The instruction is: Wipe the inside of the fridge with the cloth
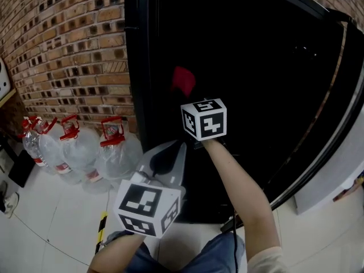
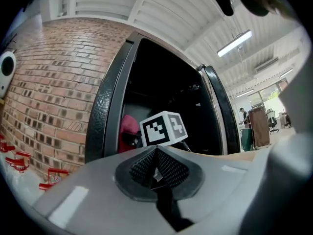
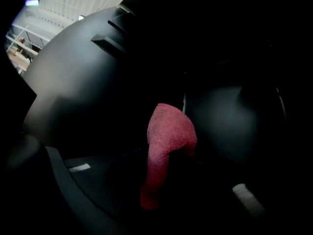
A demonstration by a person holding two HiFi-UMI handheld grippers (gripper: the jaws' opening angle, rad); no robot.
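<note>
Red cloth point(image 3: 169, 133) clamped between right tongs point(image 3: 164, 166) inside fridge point(image 1: 147, 67).

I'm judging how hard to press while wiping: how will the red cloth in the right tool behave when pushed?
The red terry cloth is probably floppy: it folds over itself beyond the right tool. It seems light, since one pinched end holds it up. Its nubby weave should likely drag rather than slide on the dark fridge wall.

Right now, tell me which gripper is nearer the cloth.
Right. The right gripper is shut on the cloth inside the fridge; the left gripper is outside it, shut and empty.
</note>
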